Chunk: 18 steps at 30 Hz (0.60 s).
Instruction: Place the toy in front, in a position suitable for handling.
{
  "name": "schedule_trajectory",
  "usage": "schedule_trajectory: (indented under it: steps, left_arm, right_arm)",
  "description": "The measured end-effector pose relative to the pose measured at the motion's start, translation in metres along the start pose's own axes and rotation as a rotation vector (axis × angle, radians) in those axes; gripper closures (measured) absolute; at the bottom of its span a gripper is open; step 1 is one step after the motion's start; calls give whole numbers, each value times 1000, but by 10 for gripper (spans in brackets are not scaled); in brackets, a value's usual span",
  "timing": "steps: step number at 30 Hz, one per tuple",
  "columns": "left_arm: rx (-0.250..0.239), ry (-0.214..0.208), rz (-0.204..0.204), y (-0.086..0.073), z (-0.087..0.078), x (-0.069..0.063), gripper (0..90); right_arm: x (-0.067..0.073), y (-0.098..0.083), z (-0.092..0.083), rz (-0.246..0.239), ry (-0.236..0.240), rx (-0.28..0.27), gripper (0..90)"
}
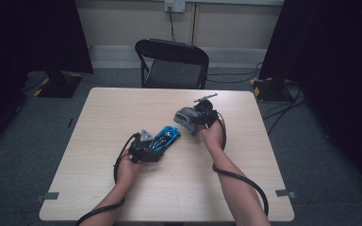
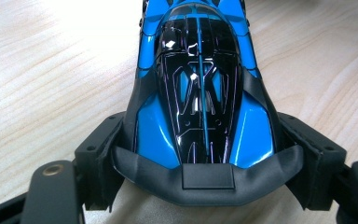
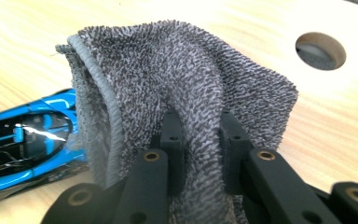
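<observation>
Two grippers are held over the wooden table (image 1: 99, 188). The left gripper (image 1: 152, 149) is clamped on the rear flanks of a blue toy car (image 2: 200, 88), whose nose points away from it. The right gripper (image 1: 199, 120) is pinched on a fold of grey cloth (image 3: 186, 79), held near the car's front end.

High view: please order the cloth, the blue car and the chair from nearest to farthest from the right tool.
1. Cloth: pinched in the right tool, hanging at its left.
2. Blue car: on the table, lower left, in the left tool.
3. Chair: behind the table's far edge.
</observation>
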<state>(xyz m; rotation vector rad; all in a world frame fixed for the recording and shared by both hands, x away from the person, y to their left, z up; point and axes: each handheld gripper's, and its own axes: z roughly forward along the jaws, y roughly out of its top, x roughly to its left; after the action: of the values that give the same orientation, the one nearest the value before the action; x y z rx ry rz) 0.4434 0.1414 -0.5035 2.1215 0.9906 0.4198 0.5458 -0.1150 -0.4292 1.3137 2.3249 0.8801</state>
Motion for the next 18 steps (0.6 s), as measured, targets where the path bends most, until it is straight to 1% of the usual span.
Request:
schedule_trajectory:
  steps: [1,2,3,4,7,11,13,18]
  left_arm:
    - [0,0,0,0,0,0,244]
    - [0,0,0,0,0,0,244]
    - [0,0,0,0,0,0,244]
    - [0,0,0,0,0,0,244]
    - [0,2,2,0,0,0,244]
    - [2,2,7,0,0,0,244]
    - [2,3,7,0,0,0,244]
    - [1,2,5,0,0,0,244]
  right_arm:
    - [0,1,-3,-4,0,-9,762]
    - [2,3,-8,-13,10,-18,762]
    - [2,3,-8,-13,10,-18,762]
    - [5,5,-12,-28,12,-26,763]
    - [7,7,-15,-34,24,-30,763]
    - [13,10,-21,-62,36,-37,763]
    - [16,11,-23,-56,53,-42,762]
    - [27,12,-27,-93,68,-42,763]
